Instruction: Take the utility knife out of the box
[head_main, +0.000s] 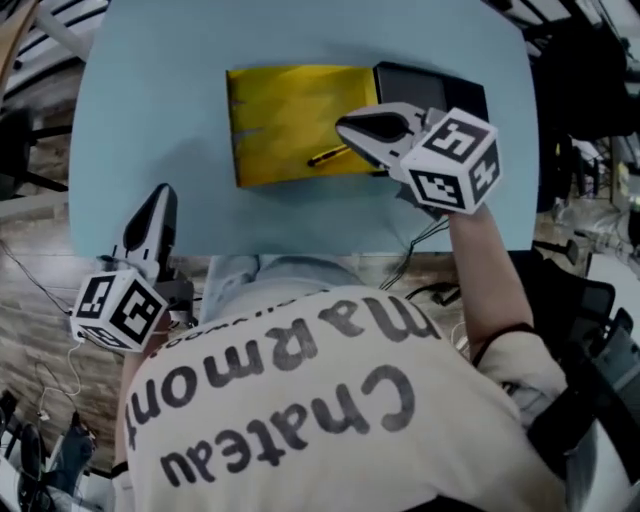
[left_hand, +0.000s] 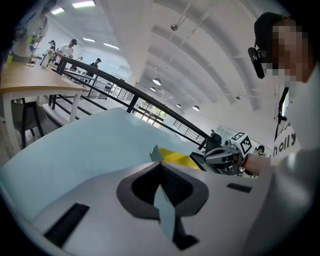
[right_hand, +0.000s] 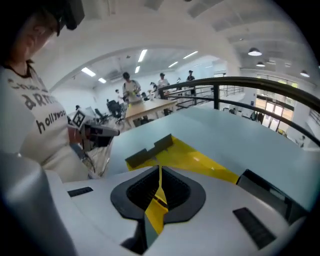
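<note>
A box lies open on the light blue table (head_main: 150, 100): a wide yellow flap (head_main: 290, 120) beside a black tray (head_main: 440, 85). The utility knife (head_main: 328, 156), thin and yellow with a dark end, lies on the flap near its front edge. My right gripper (head_main: 340, 127) hovers just over the knife with its jaws together and nothing seen between them. In the right gripper view, the slit between the jaws (right_hand: 160, 167) shows only yellow crossed by a dark band. My left gripper (head_main: 160, 192) is shut and empty at the table's front left edge, well away from the box.
The table's front edge (head_main: 300, 252) runs right before the person's body. The black tray (right_hand: 265, 185) is at the right in the right gripper view, and the yellow flap's grey tabs (right_hand: 150, 147) point away. A railing and desks stand beyond the table.
</note>
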